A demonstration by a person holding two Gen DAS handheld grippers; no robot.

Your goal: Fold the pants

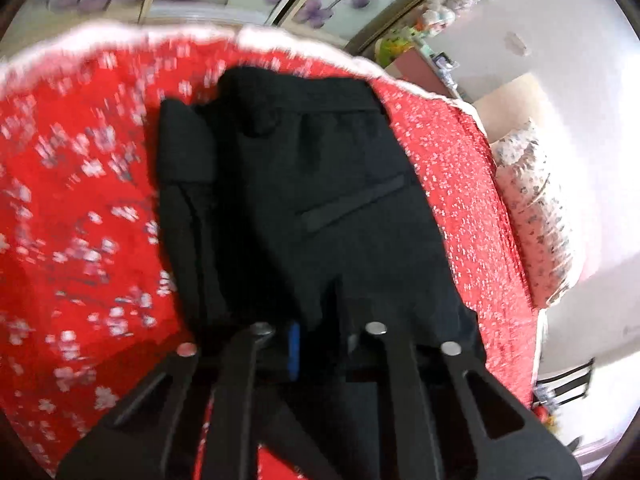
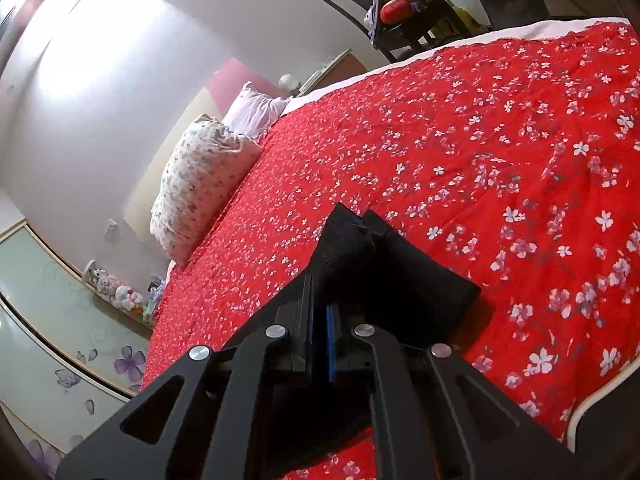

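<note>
Black pants [image 1: 304, 184] lay part-folded on the bed [image 1: 80, 200]. Left gripper [image 1: 320, 328] was buried in cloth, grip unclear. Right gripper [image 2: 320, 320] pinched a pants corner; thin hold could slip, undoing the fold.

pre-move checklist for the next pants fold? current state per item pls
1. Right gripper fingers closed on black pants: ok.
2. Left gripper clamped on pants: cannot tell, fabric hides the fingers.
3. Pants lying on the red bedspread, not hanging off: ok.
4. Layers aligned: not ok, left edge bunched.
5. Bedspread ahead of right gripper bare: ok.
6. Left view sharp: not ok, blurred.
</note>
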